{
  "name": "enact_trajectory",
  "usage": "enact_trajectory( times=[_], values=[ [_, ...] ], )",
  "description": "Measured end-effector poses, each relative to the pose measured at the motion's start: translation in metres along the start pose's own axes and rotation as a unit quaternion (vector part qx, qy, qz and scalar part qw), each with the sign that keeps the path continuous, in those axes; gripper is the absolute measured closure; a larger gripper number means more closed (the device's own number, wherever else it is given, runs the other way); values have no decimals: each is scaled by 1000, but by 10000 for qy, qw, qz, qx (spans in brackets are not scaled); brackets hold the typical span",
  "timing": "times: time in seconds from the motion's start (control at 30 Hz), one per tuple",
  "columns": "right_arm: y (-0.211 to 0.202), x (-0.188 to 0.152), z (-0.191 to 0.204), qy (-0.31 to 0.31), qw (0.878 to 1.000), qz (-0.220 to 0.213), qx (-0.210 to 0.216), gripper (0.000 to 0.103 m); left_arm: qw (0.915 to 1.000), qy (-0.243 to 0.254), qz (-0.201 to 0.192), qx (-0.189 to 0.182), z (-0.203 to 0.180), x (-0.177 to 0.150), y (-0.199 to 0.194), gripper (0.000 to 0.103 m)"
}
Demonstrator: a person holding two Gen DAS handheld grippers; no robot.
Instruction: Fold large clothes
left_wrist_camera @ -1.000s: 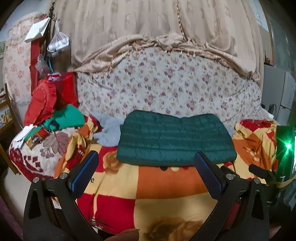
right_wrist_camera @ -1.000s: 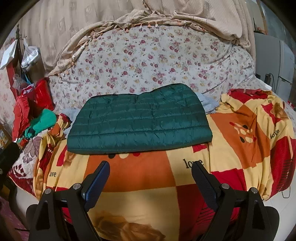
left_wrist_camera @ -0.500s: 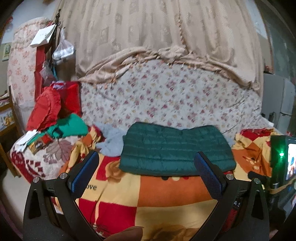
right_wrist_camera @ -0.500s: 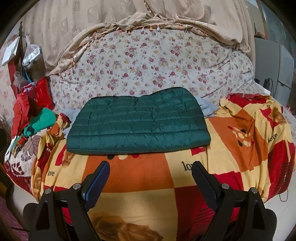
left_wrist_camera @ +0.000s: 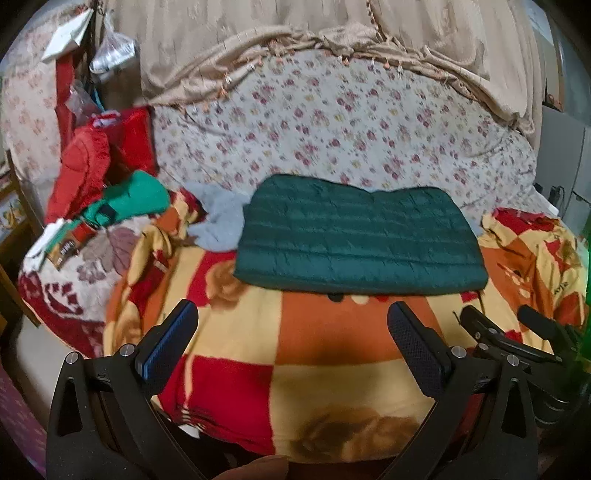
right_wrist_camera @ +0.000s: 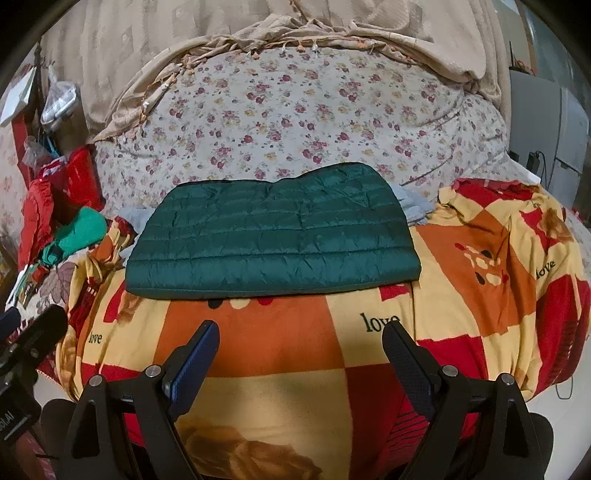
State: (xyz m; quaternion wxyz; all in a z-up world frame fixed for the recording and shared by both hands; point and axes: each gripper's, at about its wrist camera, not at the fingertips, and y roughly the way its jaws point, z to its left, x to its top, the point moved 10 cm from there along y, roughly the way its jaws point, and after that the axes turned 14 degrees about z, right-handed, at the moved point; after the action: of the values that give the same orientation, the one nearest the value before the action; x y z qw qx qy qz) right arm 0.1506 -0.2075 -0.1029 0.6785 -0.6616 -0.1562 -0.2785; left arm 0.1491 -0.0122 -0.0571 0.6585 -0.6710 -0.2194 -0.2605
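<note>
A dark green quilted jacket (left_wrist_camera: 354, 236) (right_wrist_camera: 273, 232) lies folded into a flat rectangle on a red, orange and yellow checked blanket (left_wrist_camera: 314, 350) (right_wrist_camera: 280, 347). My left gripper (left_wrist_camera: 291, 317) hangs open over the blanket, short of the jacket's near edge, with nothing between its fingers. Over the same blanket my right gripper (right_wrist_camera: 299, 332) is also open and empty, a little back from the jacket. In the left wrist view the right gripper's black body (left_wrist_camera: 517, 339) shows at the right edge.
A flowered sheet (left_wrist_camera: 332, 122) covers the bed behind the jacket, under a beige curtain (left_wrist_camera: 295, 33). Red and green clothes (left_wrist_camera: 110, 177) and a patterned cushion (left_wrist_camera: 74, 266) are piled at the left. A grey cloth (left_wrist_camera: 218, 221) lies beside the jacket. Grey cabinet (right_wrist_camera: 546, 122) at the right.
The left gripper tipped up and back, then sank and tipped down again, so the jacket sits lower in its view. The right gripper kept still. Both stayed open.
</note>
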Motion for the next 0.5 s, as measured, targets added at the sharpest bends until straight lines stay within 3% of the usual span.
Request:
enact_trajectory(
  times=[0.5],
  values=[
    [3,-2,-1,3,9999,-20,-129,15,9990,-5,349,-267,-8,-9,15,0]
  ],
)
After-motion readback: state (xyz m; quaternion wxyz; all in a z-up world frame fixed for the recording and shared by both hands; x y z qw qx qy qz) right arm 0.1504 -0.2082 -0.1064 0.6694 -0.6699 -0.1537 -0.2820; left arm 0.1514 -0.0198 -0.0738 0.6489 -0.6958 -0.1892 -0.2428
